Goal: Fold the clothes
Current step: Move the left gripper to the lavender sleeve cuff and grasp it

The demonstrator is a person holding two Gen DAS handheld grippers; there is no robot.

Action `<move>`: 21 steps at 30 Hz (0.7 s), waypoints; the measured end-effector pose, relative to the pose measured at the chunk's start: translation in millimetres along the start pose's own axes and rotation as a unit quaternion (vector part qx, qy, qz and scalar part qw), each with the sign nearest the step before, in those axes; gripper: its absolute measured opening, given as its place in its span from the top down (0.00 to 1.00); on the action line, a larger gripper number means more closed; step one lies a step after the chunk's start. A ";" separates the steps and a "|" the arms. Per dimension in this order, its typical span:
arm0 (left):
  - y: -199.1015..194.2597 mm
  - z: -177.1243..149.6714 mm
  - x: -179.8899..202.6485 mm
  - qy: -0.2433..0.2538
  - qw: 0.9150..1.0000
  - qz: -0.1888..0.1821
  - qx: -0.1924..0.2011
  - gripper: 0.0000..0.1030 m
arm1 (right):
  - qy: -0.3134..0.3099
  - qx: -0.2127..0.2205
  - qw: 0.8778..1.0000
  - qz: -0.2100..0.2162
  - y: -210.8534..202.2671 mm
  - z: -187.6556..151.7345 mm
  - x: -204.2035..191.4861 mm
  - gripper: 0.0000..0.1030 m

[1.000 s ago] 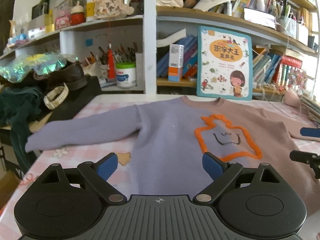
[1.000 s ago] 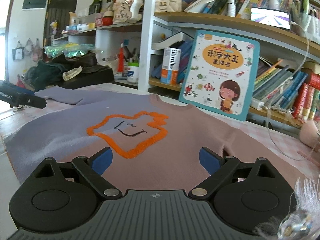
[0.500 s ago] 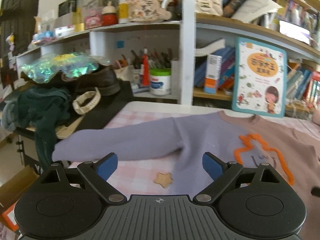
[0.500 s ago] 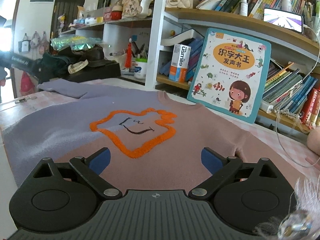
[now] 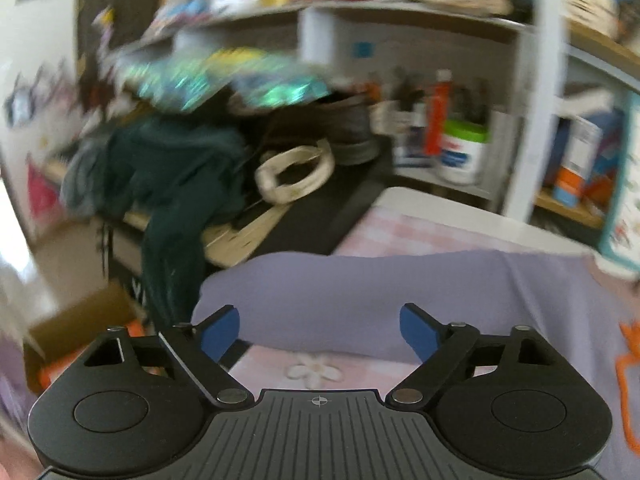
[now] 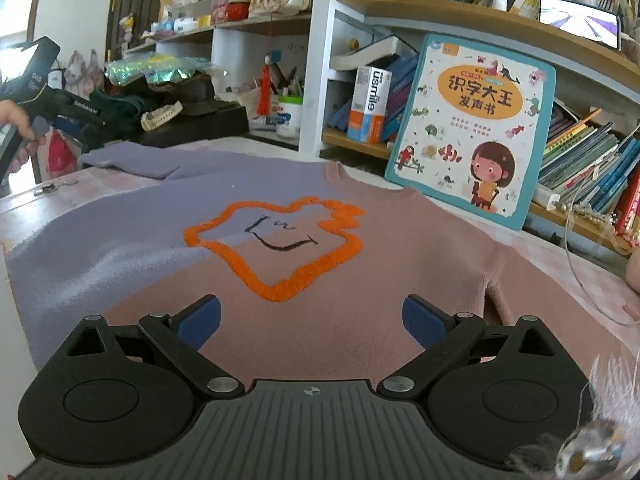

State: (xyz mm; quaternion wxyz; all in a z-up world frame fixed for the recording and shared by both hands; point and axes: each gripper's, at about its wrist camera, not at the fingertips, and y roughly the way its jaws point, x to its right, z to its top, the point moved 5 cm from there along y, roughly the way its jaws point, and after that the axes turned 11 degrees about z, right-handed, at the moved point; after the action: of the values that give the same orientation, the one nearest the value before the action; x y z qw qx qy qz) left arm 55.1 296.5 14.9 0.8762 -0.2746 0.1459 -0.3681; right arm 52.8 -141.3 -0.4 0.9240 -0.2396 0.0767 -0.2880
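Observation:
A sweater (image 6: 360, 280), lilac on its left half and dusty pink on its right, lies flat on the table with an orange outline patch (image 6: 276, 240) on the chest. Its lilac left sleeve (image 5: 360, 288) stretches out toward the table's left end. My left gripper (image 5: 320, 330) hovers just short of that sleeve near the cuff; its jaws are closing, the pads still wide apart and clear of the cloth. My right gripper (image 6: 312, 322) stands open over the pink lower part of the sweater, with nothing between its pads. A hand holds the left gripper's body (image 6: 36, 88) at the far left.
A pink checked cloth (image 5: 320, 368) covers the table. Left of the table stands a dark stand (image 5: 304, 216) piled with dark green clothes (image 5: 176, 176) and a strap. Behind are shelves with a picture book (image 6: 476, 128), a white jar (image 5: 464, 152) and rows of books (image 6: 592, 160).
My left gripper has swung left from the sweater's body to the end of the lilac sleeve, and its view is now blurred. The right gripper has stayed put.

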 end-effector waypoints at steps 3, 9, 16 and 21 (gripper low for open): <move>23.0 1.0 -24.8 -0.065 0.997 0.011 -0.033 0.16 | 0.002 -0.005 1.000 0.000 1.7 -0.7 1.1 0.05; 58.7 -10.1 -55.8 -0.172 0.980 0.011 -0.096 0.38 | 0.004 -0.021 1.000 0.007 6.8 -1.9 1.8 0.05; 82.0 -22.2 -65.1 -0.275 0.954 -0.010 -0.120 0.43 | 0.012 -0.026 1.000 0.003 8.8 -3.0 4.9 0.05; 91.7 -27.6 -69.4 -0.327 0.937 -0.015 -0.118 0.59 | 0.014 -0.034 0.999 0.002 10.4 -3.8 5.7 0.05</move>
State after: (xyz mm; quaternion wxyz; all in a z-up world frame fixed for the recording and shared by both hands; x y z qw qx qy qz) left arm 46.6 389.5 -57.7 0.8312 -0.4834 -0.1109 -0.2512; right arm 61.6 -138.6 -8.7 0.9147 -0.2663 0.0998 -0.2871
